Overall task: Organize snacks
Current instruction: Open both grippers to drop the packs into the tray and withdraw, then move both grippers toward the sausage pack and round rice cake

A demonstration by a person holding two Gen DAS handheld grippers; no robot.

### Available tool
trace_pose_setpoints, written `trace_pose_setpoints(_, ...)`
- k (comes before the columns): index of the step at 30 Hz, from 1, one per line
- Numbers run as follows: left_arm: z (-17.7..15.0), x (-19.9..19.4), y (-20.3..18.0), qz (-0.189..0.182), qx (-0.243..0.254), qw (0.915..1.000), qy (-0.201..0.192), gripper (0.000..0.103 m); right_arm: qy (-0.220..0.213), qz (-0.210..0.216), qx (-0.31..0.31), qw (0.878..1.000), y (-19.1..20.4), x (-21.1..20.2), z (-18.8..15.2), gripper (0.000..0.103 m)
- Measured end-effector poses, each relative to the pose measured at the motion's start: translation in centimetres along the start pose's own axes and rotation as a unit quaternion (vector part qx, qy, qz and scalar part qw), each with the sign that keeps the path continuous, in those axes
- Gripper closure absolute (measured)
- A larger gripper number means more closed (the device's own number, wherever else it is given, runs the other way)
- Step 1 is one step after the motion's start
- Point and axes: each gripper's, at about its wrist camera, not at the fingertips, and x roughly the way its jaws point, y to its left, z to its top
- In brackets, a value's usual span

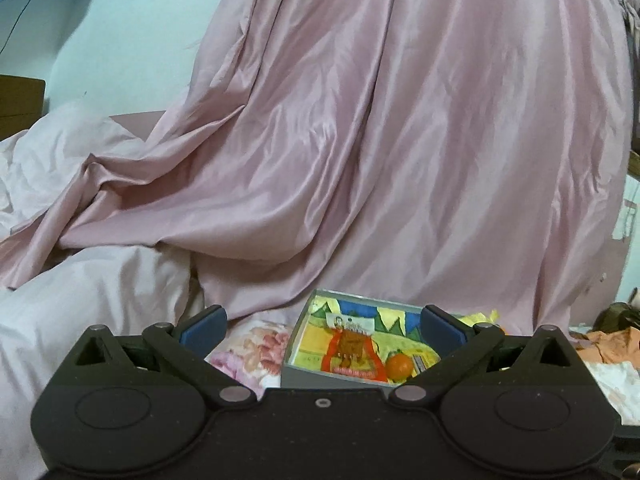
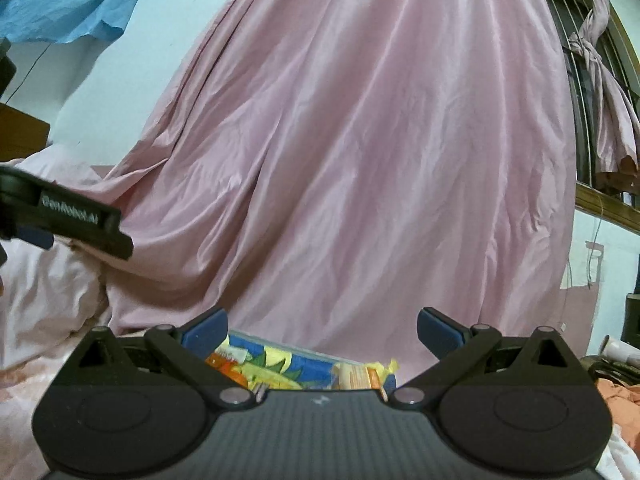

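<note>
A grey-walled box (image 1: 304,374) with a colourful printed bottom lies on the bed just ahead of my left gripper (image 1: 322,326). Inside it lie a red-and-white snack packet (image 1: 352,354) and a small orange fruit (image 1: 399,366). A yellow wrapper (image 1: 482,317) shows at its far right corner. My left gripper is open and empty, above the box's near edge. My right gripper (image 2: 322,330) is open and empty; the box (image 2: 280,364) and an orange-yellow snack packet (image 2: 366,374) show low between its fingers. The left gripper's body (image 2: 68,216) shows at the right view's left edge.
A large pink satin curtain (image 1: 380,140) hangs behind the box. Pale pink bedding (image 1: 80,292) lies left, a floral sheet (image 1: 248,344) beside the box. Orange cloth (image 1: 608,344) lies at the right. A barred window (image 2: 592,80) stands at the upper right.
</note>
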Motion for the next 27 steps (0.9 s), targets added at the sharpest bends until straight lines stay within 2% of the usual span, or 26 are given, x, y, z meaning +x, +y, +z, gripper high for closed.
trace_pose_setpoints(10, -3.1, -4.2, 1.0, -0.027, 0.026, 0.999, 0.026, 0.001, 0.024, 0.0, 0.015, 1.0, -0.2, -5.1, -0.7, 0.0)
trace_pose_setpoints(16, -5.8, -5.7, 1.6, -0.05, 0.043, 0.9965, 0.051, 0.001, 0.066, 0.01, 0.013, 0.998, 0.2, -7.2, -1.6, 0.0)
trace_pose_setpoints(27, -10.2, -6.6, 1.4, -0.088, 0.088, 0.9876, 0.096, 0.001, 0.143, 0.053, 0.048, 0.987, 0.0, -9.0, -3.2, 0.0)
